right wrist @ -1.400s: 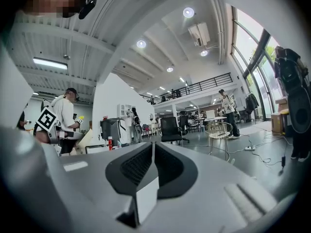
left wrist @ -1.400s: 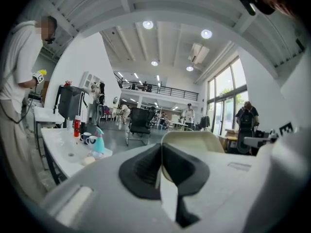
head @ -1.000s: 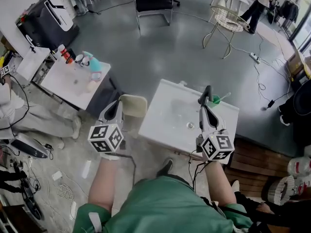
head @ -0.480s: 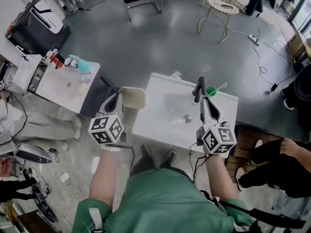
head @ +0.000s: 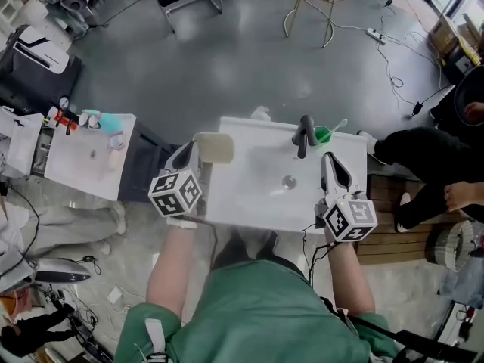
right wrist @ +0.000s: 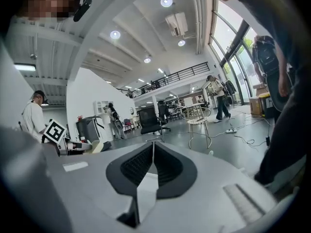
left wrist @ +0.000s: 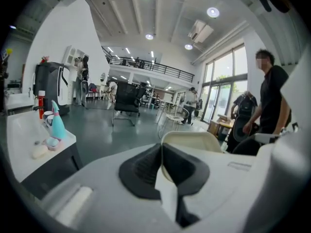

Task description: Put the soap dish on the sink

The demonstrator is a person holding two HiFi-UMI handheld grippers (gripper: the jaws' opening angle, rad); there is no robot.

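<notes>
- White and glossy, the sink (head: 249,203) was a broad rectangular slab with a shallow basin and a small metal drain (head: 289,181) at its middle. Compared with a second before, it lay squarer before the person and closer to both tools.
- Grey plastic with dark ribbed pads, the left gripper (head: 195,151) was clamped on the near rim of the soap dish (head: 214,147), carrying it level at the sink's left edge.
- Built alike, the right gripper (head: 327,159) had its jaws pressed together on nothing and hung above the sink's right edge.
- Cream, smooth and shallow with rounded corners, the soap dish had hung clear of the left edge a second earlier. Now its far side overlapped the back left corner. The carry looked almost done, leaving only the lowering and release, though whether it already touched the sink could not be told.
- Dark and curved, the faucet (head: 304,134) stood at the back edge, a green cup (head: 325,134) just beside it.
</notes>
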